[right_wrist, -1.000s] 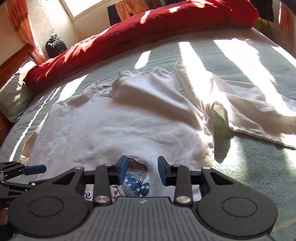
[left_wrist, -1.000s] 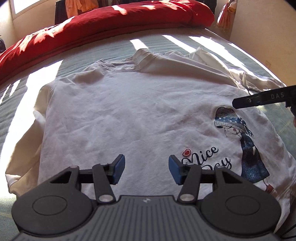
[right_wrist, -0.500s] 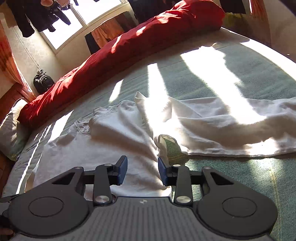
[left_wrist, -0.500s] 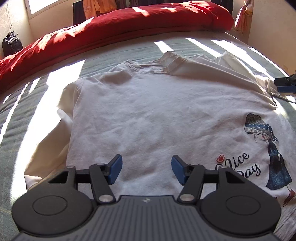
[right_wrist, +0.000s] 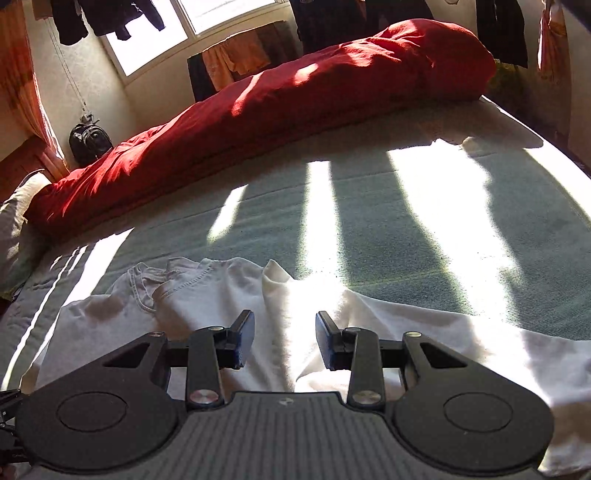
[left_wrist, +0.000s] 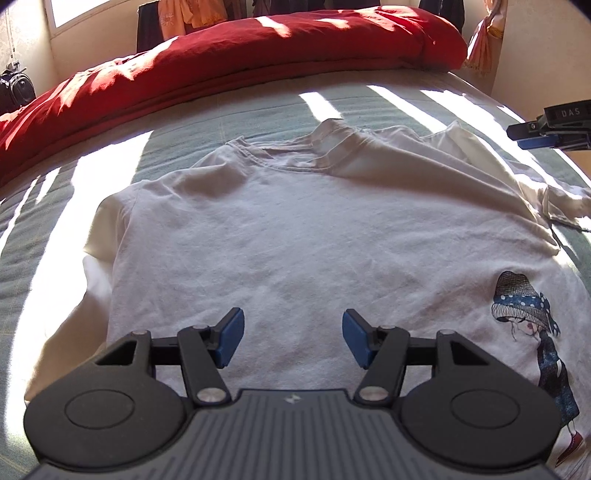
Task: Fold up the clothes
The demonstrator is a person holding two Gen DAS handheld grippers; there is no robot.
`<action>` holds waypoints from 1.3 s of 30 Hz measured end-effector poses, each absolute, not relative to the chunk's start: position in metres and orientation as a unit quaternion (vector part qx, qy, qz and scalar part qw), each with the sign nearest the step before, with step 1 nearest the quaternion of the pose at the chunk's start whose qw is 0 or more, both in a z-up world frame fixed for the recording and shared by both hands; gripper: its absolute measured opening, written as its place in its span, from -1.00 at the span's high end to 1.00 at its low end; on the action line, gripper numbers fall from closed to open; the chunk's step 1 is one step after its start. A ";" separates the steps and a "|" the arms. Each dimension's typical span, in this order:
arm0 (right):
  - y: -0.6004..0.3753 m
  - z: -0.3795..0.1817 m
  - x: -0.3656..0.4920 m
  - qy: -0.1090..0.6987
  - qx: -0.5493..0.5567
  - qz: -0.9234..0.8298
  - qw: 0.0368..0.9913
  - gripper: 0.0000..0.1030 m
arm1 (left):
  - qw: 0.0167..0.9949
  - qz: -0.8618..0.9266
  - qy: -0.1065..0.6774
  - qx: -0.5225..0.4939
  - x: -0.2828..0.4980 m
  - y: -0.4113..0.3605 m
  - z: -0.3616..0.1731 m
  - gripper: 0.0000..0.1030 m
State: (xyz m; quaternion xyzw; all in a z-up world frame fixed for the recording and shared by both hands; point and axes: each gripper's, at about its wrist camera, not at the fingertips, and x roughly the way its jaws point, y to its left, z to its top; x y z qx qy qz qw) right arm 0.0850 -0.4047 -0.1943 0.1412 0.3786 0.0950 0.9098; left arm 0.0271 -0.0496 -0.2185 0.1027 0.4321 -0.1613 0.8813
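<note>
The left gripper hangs with jaws apart over the white shirt, which lies spread on the bed below a red duvet. The right gripper, also apart and empty, hovers over the shirt's sunlit right sleeve.

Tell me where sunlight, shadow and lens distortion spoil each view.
Left wrist view: sun stripes blow out the green bedspread and the T-shirt's left sleeve; fisheye bows the red duvet. Right wrist view: hard glare washes out the T-shirt's spread sleeve, dark shadow bars cross the bedspread, and the window is overexposed.
</note>
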 end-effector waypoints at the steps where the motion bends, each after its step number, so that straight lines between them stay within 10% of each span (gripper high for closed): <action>1: -0.403 -0.194 0.092 0.377 0.127 0.094 0.913 0.21 | 0.881 -0.161 0.434 0.101 0.030 -0.051 -0.220 -0.17; 21: -0.426 -0.250 0.159 0.453 -0.033 0.200 0.869 -0.08 | 0.872 -0.189 0.446 0.077 0.038 -0.058 -0.225 -0.18; 25: -0.422 -0.246 0.152 0.446 -0.040 0.203 0.871 0.86 | 0.869 -0.190 0.450 0.080 0.038 -0.061 -0.228 -0.19; 39: -0.426 -0.222 0.144 0.455 -0.087 0.085 0.882 0.77 | 0.873 -0.187 0.445 0.072 0.038 -0.056 -0.221 -0.19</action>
